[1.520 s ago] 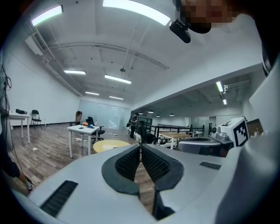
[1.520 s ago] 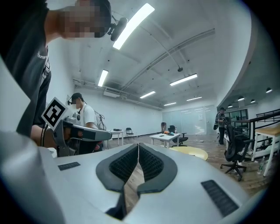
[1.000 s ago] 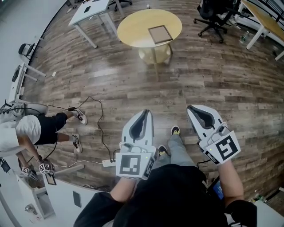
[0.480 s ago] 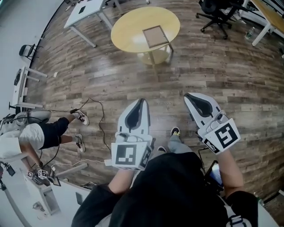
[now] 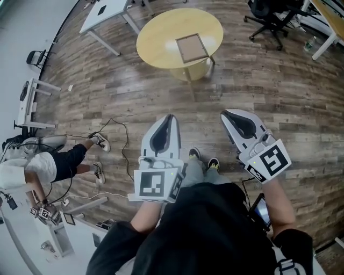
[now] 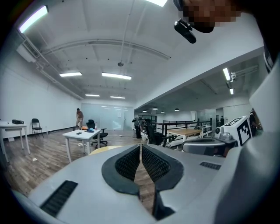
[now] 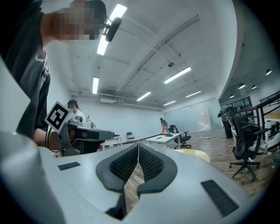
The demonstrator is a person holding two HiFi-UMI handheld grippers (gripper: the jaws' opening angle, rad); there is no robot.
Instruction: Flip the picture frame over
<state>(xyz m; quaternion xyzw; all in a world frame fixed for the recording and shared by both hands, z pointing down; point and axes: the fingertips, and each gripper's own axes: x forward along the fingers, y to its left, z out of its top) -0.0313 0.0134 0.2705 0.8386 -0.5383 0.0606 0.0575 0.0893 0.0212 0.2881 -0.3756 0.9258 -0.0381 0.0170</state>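
A brown picture frame (image 5: 192, 48) lies flat on a round yellow table (image 5: 156, 40) far ahead, at the top of the head view. My left gripper (image 5: 170, 117) and right gripper (image 5: 227, 114) are held side by side above the wooden floor, well short of the table. Both are shut with nothing between the pads. In the left gripper view the closed jaws (image 6: 140, 146) point level across the room, with the table's yellow edge (image 6: 101, 150) just past them. In the right gripper view the shut jaws (image 7: 138, 146) hide most of the table (image 7: 196, 154).
A white desk (image 5: 107, 9) stands left of the round table and a black office chair (image 5: 271, 15) to its right. A cable (image 5: 119, 145) runs over the floor. A seated person (image 5: 40, 164) is at the left by a white bench (image 5: 64, 236).
The round table and frame have come slightly nearer and shifted in the head view as I walk. Both grippers stay shut and keep their places relative to my body.
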